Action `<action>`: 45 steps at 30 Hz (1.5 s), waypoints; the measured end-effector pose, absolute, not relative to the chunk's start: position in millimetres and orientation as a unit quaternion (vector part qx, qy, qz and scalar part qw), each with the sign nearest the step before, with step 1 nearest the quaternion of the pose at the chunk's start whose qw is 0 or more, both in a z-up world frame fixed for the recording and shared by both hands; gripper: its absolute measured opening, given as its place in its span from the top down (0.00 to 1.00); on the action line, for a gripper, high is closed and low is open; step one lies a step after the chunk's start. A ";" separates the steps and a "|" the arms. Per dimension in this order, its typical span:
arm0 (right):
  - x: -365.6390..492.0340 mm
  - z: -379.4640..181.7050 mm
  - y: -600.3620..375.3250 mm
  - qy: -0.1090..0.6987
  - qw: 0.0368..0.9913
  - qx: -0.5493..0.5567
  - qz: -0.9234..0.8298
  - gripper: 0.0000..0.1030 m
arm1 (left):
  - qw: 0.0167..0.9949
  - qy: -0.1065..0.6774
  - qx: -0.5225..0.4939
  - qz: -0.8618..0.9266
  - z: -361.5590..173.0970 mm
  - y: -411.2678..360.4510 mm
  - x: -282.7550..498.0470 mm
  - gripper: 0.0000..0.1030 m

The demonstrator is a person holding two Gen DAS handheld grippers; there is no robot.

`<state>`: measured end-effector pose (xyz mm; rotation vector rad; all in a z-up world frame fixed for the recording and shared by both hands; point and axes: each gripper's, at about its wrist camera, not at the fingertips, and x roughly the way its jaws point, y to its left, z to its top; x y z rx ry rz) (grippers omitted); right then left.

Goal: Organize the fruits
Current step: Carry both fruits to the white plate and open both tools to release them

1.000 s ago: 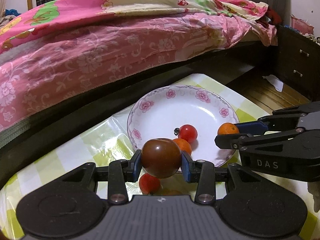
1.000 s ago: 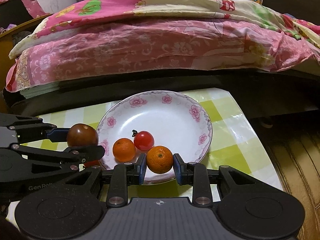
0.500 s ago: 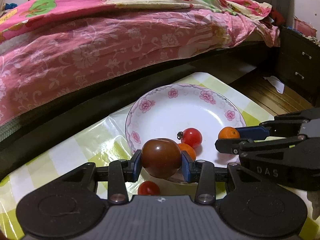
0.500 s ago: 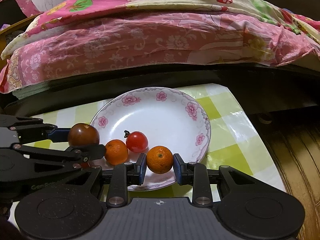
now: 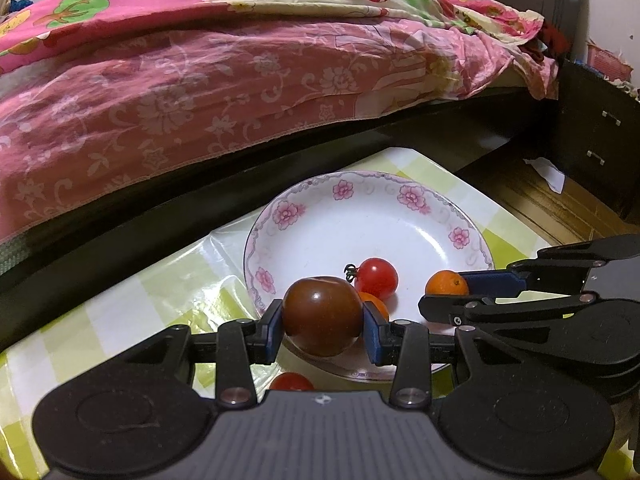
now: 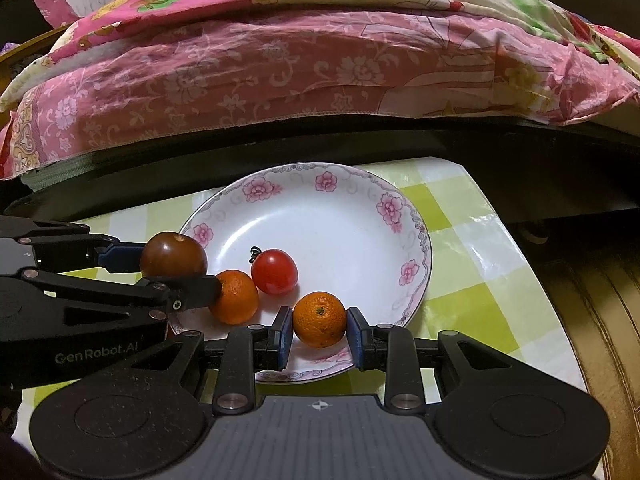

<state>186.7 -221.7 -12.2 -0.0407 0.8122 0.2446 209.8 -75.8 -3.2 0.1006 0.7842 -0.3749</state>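
Note:
A white plate with pink flowers (image 5: 404,196) (image 6: 404,216) sits on a green-checked table. My left gripper (image 5: 323,325) is shut on a dark brown tomato (image 5: 322,314) (image 6: 173,255) over the plate's near-left rim. My right gripper (image 6: 319,326) is shut on a small orange (image 6: 319,319) (image 5: 446,283) over the plate's near edge. In the plate lie a red cherry tomato (image 6: 274,271) (image 5: 376,278) and another orange (image 6: 235,297), partly hidden behind the brown tomato in the left wrist view.
A red tomato (image 5: 291,382) lies on the table just before the plate, under my left gripper. A bed with a pink quilt (image 5: 200,80) runs close behind the table. A dark nightstand (image 5: 596,136) and wooden floor lie to the right.
Both grippers have moved forward with their fruits, from short of the plate to over its near part. The grips have not changed.

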 end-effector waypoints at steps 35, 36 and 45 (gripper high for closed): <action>180.6 -0.9 -231.1 0.375 0.921 0.008 0.108 0.74 | 0.919 0.352 0.037 -0.170 17.0 -68.7 209.2 0.52; 180.4 -0.4 -230.9 0.375 0.921 0.009 0.108 0.74 | 0.920 0.353 0.037 -0.169 18.0 -66.7 207.8 0.52; 173.1 12.2 -220.4 0.369 0.921 0.010 0.122 0.71 | 0.918 0.354 0.033 -0.176 26.2 -54.4 189.9 0.52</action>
